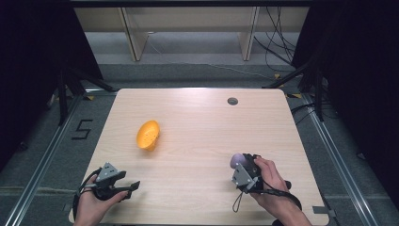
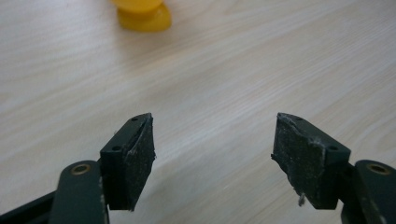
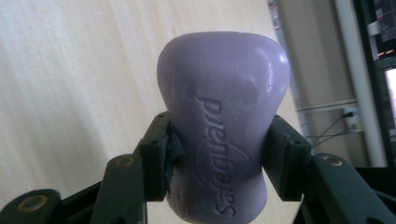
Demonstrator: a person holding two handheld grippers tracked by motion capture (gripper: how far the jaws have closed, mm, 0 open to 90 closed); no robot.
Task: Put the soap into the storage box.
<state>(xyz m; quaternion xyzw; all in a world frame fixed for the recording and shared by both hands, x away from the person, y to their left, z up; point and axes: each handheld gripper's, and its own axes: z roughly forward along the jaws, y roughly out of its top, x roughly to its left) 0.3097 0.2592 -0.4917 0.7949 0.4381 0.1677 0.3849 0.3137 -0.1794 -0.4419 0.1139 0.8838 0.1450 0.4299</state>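
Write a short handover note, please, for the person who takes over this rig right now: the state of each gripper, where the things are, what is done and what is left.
Right gripper: shut on the purple soap bar stamped Safeguard, held near the right front of the light wooden table.
Left gripper: open, with nothing between its jaws, near the left front edge.
Orange perforated plastic soap dish: on the table left of centre, tipped on its side.
Done: soap picked up.
Left, probably: bring the soap to the dish; the dish may first need setting level, perhaps with the left gripper.

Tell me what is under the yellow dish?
The yellow dish stands tilted on its edge on the table; bare wood shows around it. What its body covers cannot be seen.
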